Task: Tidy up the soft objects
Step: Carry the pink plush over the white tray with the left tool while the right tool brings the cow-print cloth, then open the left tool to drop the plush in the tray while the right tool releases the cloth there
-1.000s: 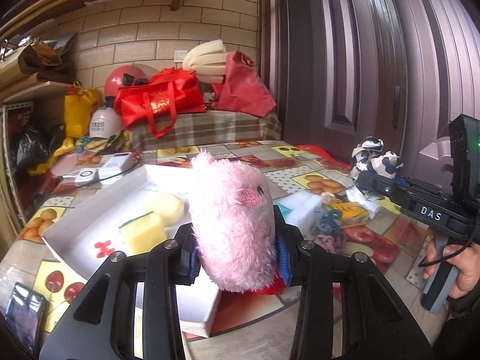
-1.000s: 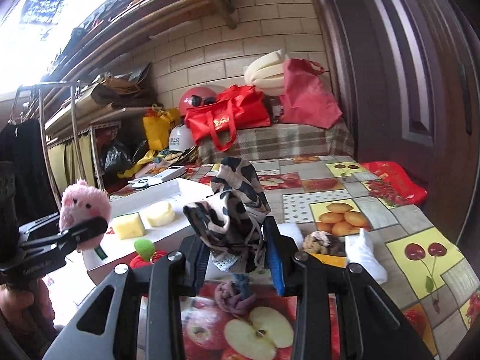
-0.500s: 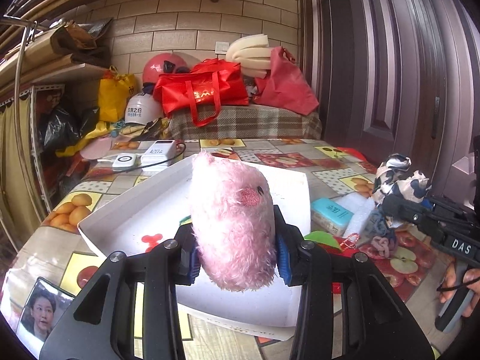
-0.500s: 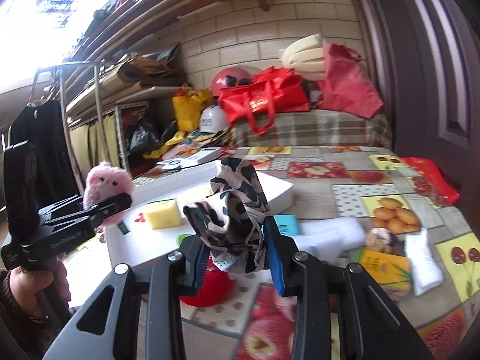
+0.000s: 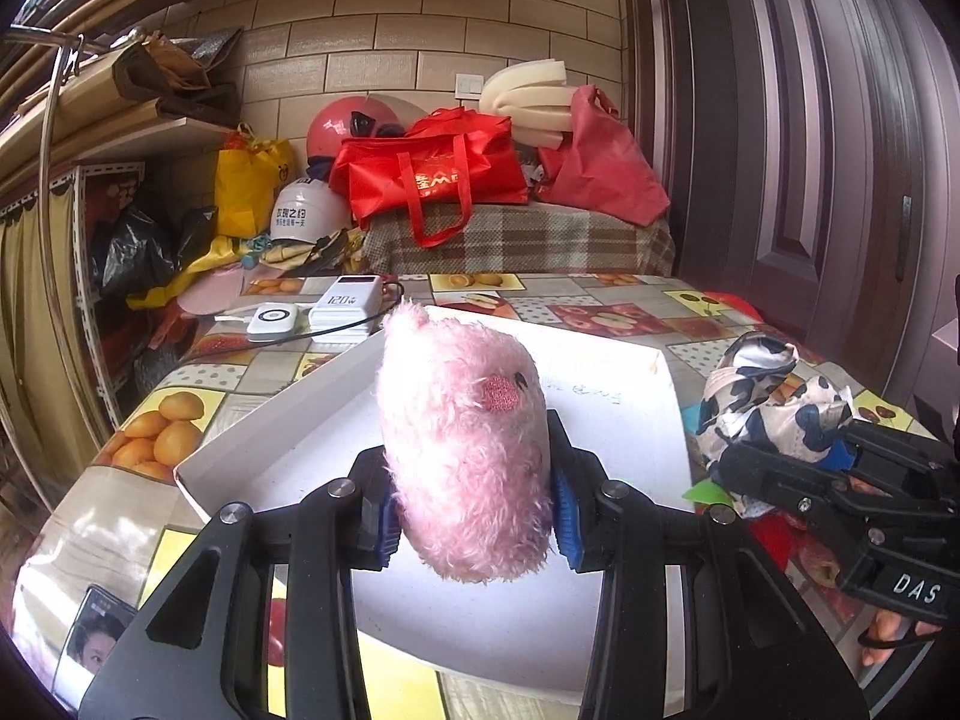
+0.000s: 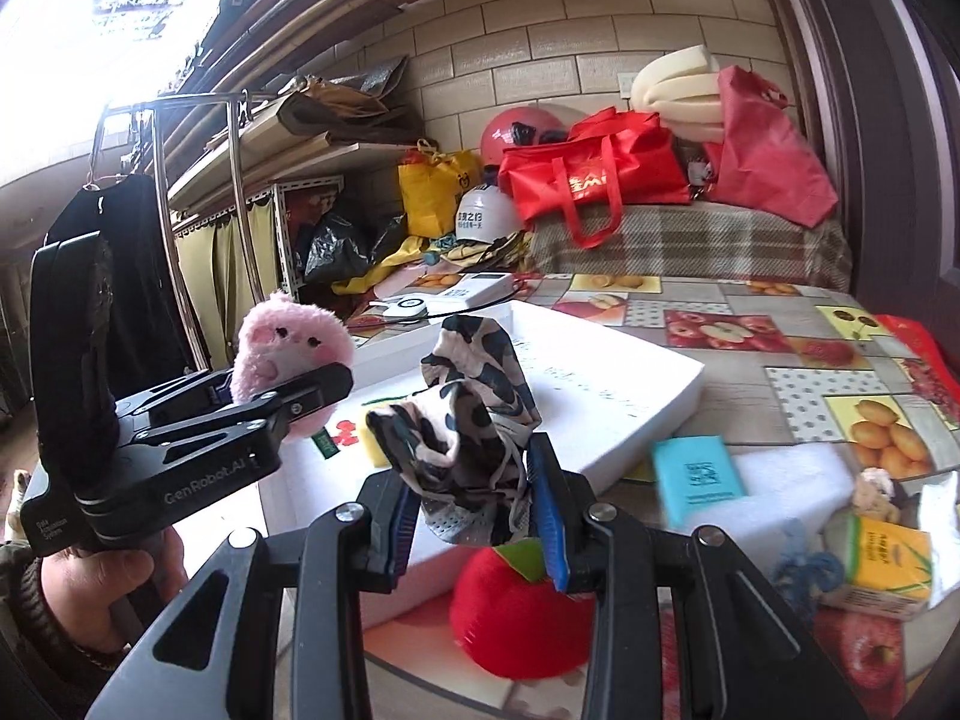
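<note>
My left claw (image 5: 474, 525) pinching the fluffy pink plush toy (image 5: 465, 450) over the white foam tray (image 5: 618, 420), my right claw (image 6: 477, 510) clamped on the black-and-white patterned cloth pouch (image 6: 468, 426)

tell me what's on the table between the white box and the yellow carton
A teal packet on a white foam block, seen from the right wrist.

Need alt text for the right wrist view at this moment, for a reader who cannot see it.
The right gripper is shut on a black-and-white patterned cloth, held above a white tray on a fruit-print table. To the left, the left gripper holds a pink plush; a red plush apple lies below.
</note>
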The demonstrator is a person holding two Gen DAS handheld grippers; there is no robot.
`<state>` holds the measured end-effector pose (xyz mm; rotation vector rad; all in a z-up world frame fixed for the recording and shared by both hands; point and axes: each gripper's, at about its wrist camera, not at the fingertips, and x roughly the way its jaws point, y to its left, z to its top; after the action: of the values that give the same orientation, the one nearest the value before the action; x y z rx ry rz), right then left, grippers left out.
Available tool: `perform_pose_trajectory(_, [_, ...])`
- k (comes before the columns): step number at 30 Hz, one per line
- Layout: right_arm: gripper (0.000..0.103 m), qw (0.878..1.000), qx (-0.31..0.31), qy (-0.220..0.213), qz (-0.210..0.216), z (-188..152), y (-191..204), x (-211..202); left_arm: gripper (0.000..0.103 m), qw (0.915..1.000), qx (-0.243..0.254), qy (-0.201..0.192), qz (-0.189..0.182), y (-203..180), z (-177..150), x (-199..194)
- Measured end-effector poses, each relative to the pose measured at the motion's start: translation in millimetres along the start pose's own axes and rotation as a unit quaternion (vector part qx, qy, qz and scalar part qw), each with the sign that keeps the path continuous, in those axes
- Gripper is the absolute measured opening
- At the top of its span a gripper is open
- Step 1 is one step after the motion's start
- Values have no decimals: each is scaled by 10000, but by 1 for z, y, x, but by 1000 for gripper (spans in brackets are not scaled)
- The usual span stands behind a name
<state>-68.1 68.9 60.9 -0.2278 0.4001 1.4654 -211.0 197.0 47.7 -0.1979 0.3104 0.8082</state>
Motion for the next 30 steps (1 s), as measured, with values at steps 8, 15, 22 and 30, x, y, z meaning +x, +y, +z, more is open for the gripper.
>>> perform_pose_trajectory(8, [34,9999,-28,135,18,8,10,28,39,9991,-64,169,375,13,8,26])
perform_pose_trajectory(15, [34,9993,159,327,-47,14,9,50,40,9955,-552,692,331,34,6,49])
perform_pose_trajectory(22, [34,9986,309,436,-52,16,5,58,40,9927,-711,916,337,39,7,58])
perform_pose_trajectory(30, [34,9992,168,346,-107,16,10,57,40,9928,-634,915,436,38,9,61])
